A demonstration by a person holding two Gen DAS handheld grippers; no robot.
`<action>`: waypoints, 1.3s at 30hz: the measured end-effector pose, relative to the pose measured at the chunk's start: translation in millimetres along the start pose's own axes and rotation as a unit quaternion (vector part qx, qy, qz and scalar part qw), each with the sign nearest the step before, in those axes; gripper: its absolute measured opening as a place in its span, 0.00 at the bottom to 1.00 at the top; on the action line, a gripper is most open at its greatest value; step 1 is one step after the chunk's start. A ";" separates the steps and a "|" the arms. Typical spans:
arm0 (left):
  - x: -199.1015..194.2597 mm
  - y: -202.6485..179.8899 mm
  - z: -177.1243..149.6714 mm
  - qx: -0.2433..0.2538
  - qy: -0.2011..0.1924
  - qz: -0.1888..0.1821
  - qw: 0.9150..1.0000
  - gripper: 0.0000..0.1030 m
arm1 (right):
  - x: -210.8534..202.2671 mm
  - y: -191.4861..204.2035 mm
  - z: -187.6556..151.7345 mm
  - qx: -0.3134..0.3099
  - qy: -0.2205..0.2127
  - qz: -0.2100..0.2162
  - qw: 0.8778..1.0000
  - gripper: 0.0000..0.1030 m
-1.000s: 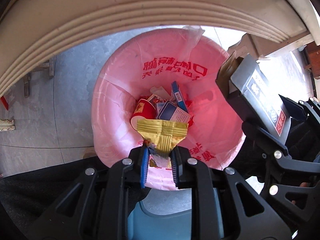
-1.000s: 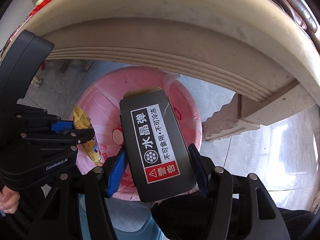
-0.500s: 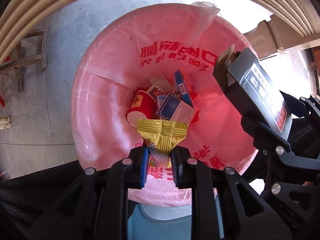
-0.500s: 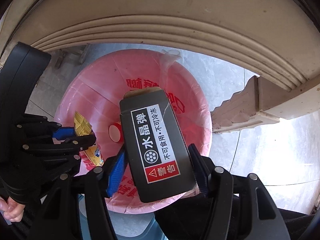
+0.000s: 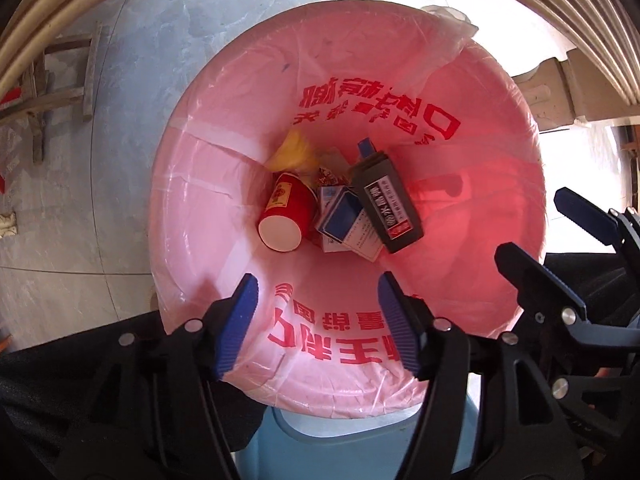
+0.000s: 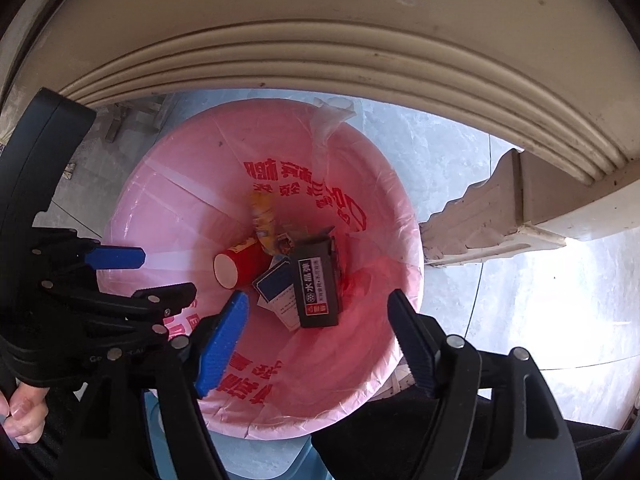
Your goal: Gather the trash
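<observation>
You see a thin glossy pink plastic bag, wrinkled; inside, a smooth red paper cup and a matt black cardboard box. The floor looks polished stone.

Both grippers, left and right, were black plastic with ribbed blue pads, silver screws; bare fingers showed

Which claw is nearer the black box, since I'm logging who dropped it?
Right, likely. The right claw hangs open above the black box; the left claw hangs open over the red cup.
</observation>
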State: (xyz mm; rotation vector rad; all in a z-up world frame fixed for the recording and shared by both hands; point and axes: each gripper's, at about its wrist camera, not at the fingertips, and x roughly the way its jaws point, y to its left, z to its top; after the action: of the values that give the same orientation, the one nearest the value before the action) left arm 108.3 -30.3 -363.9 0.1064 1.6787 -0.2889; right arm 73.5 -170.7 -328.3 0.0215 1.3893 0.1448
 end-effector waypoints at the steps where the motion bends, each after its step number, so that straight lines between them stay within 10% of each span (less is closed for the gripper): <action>1: -0.4 -0.6 0.0 0.000 0.000 0.004 1.000 0.63 | -0.3 0.1 -0.2 0.000 0.000 -0.001 1.000 0.72; 23: -25.8 -7.9 -22.3 0.000 -0.043 0.046 0.998 0.67 | -32.4 7.0 -17.0 0.011 -0.023 -0.027 0.999 0.76; 39: -130.0 -27.9 -67.6 -0.020 -0.173 0.055 0.983 0.67 | -141.8 15.3 -41.0 0.052 -0.155 -0.046 0.986 0.78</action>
State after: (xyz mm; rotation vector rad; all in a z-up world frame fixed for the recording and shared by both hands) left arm 53.6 -27.5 -225.2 0.1119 1.3274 -0.1791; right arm 7.4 -174.7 -195.5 0.0641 1.0835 -0.0082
